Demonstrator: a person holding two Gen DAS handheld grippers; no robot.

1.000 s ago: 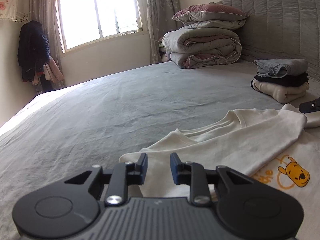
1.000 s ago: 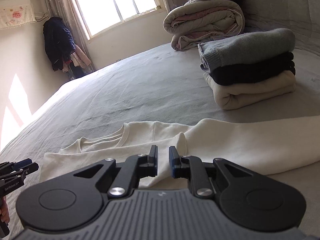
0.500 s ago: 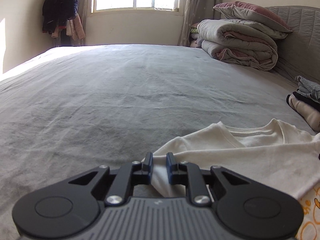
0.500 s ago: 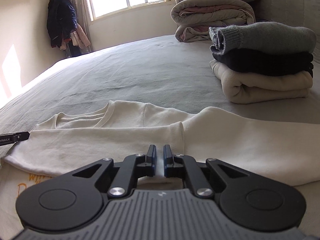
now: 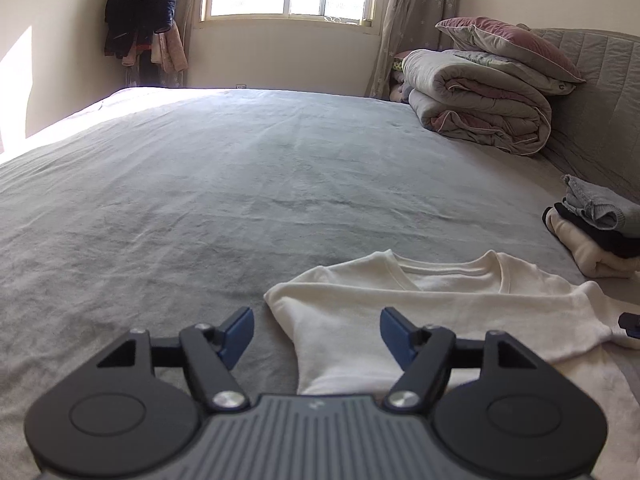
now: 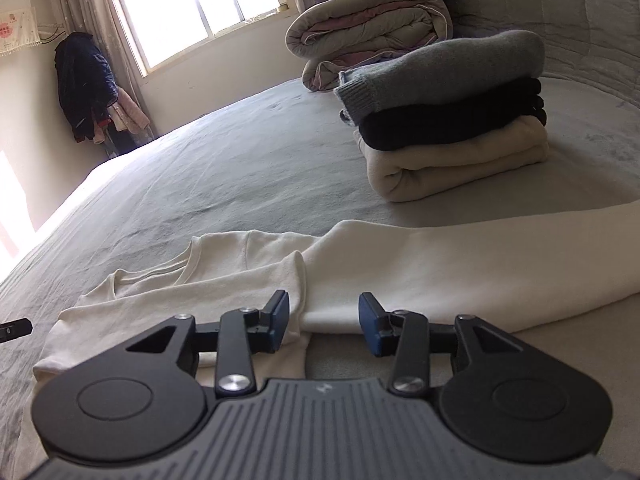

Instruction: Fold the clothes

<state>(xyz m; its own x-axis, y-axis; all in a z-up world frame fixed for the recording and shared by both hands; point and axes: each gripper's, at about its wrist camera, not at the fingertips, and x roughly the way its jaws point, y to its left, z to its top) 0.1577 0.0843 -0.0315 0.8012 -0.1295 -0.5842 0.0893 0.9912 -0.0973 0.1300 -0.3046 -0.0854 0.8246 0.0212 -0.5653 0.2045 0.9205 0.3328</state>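
Your left gripper (image 5: 316, 330) has its jaws spread wide and grips nothing; the folded edge of the cream shirt (image 5: 420, 304) lies flat between and just ahead of its blue pads (image 5: 240, 330), with bare gray bed (image 5: 240, 184) on the left side of them. Your right gripper (image 6: 324, 322) is likewise released, its pads straddling the seam where the folded-over sleeve (image 6: 460, 264) meets the body of the shirt. With both sets of jaws apart and the cloth lying slack beneath them, the sleeve fold looks laid down and let go, so the fabric rests under its own weight rather than under tension.

Ahead and to the right of your right gripper sits the pile of folded clothes (image 6: 448, 120), probably where this shirt belongs once finished. Beyond that, rolled quilts (image 6: 368, 40) lie against the headboard. The shirt lies close to the pile, likely so the final transfer is short. Your next fold probably needs a fresh grip lower on the shirt.
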